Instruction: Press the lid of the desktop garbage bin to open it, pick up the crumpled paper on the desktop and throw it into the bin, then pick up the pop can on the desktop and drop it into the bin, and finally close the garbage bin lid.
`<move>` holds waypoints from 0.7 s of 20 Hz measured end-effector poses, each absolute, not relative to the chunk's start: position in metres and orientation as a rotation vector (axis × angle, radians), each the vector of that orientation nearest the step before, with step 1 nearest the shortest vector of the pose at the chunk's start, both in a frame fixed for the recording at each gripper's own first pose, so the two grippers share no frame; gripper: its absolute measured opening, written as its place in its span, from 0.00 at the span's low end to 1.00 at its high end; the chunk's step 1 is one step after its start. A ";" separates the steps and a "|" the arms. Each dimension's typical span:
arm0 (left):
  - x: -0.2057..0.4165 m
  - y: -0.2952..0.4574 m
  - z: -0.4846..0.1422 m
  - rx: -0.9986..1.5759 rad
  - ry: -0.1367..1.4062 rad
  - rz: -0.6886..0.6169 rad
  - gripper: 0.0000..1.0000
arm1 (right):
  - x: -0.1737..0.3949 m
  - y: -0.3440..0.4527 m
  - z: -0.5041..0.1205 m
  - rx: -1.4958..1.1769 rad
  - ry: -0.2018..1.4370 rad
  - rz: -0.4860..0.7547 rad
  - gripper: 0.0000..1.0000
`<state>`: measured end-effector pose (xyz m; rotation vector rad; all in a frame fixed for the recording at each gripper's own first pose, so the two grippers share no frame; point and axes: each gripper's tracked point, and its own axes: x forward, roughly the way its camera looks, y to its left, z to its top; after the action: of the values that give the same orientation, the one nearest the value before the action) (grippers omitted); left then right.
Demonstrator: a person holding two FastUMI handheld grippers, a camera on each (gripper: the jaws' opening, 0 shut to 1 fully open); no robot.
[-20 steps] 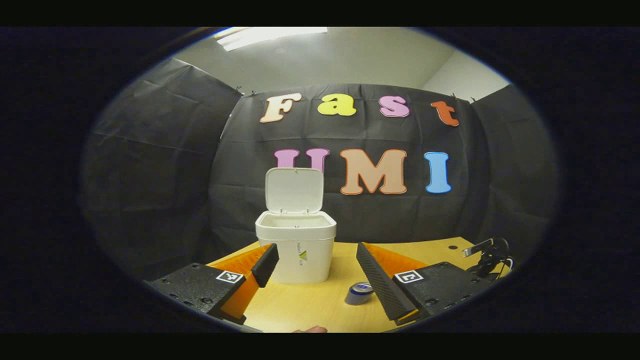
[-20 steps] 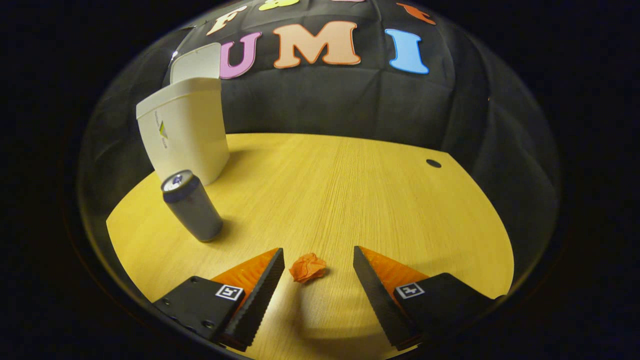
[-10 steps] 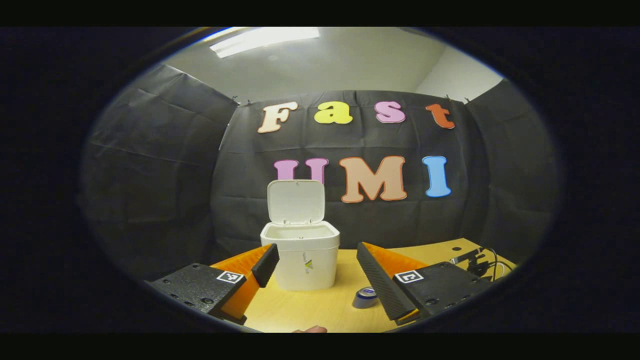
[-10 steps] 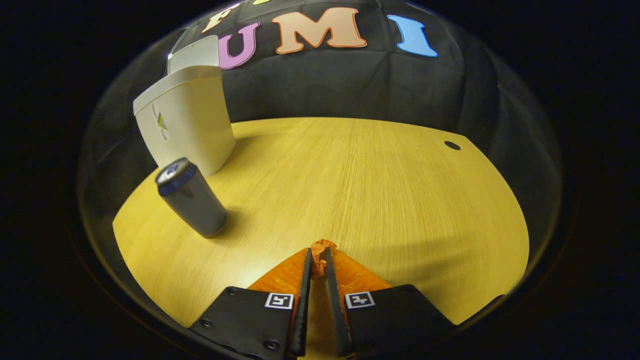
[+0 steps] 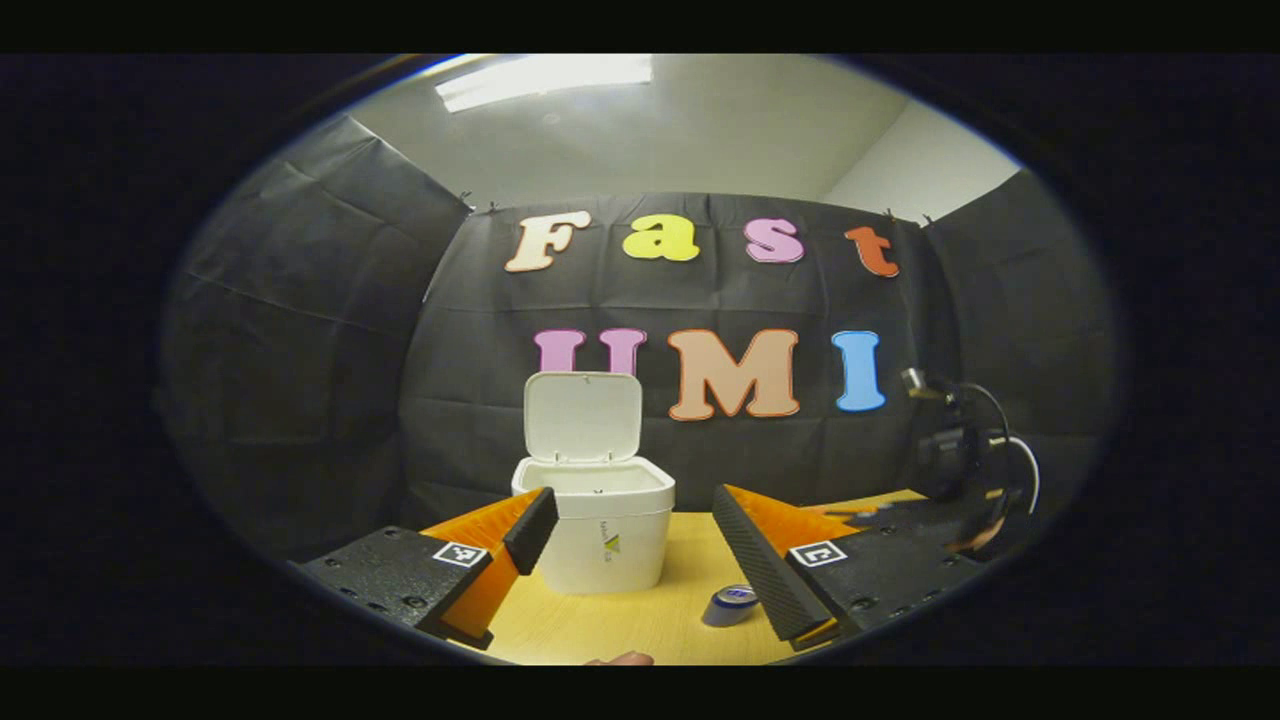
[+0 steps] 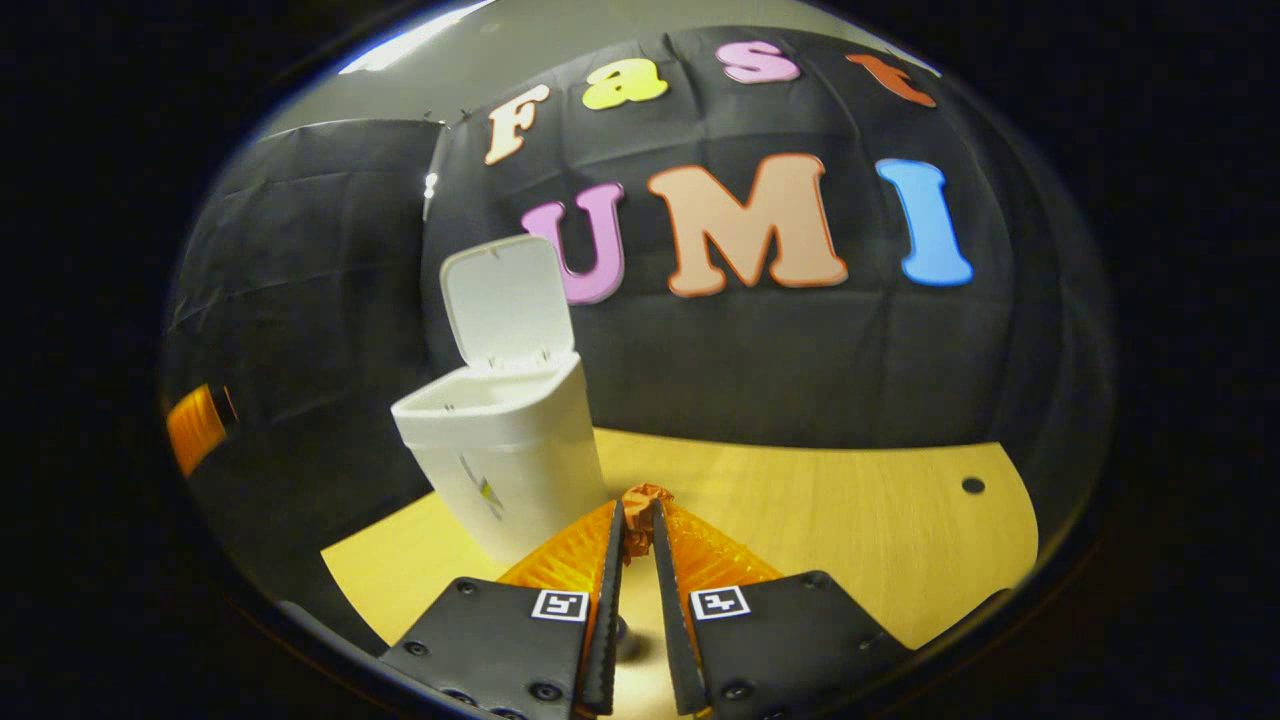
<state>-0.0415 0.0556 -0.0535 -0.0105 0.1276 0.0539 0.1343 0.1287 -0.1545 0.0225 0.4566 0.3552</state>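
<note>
Right gripper (image 6: 633,515): clamped on crumpled paper (image 6: 643,497), held raised for carrying.
Bin (image 6: 505,455): at 10 o'clock, lid (image 6: 508,302) upright to receive.
Left gripper (image 5: 638,525): fingers apart, kept idle.
Pop can (image 5: 731,605): upright on desktop (image 6: 850,530).

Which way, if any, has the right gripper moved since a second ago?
Yes. The right gripper, shut on the paper, has risen off the table and tilted up: the bin now shows its open rim level with it.
</note>
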 end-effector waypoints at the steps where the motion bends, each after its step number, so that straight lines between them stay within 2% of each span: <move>1: -0.043 0.060 -0.056 -0.016 0.130 0.051 0.92 | 0.147 0.150 -0.136 0.020 0.426 0.382 0.23; 7: -0.049 0.092 -0.066 -0.039 0.144 0.045 0.92 | 0.213 0.265 -0.126 -0.011 0.366 0.471 0.23; 14: -0.055 0.135 -0.078 -0.052 0.169 0.084 0.93 | 0.260 0.307 -0.183 -0.074 0.462 0.410 0.23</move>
<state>-0.0549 0.1346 -0.0785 -0.0522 0.1687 0.0839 0.2603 0.3069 -0.1834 -0.0744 0.4618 0.4100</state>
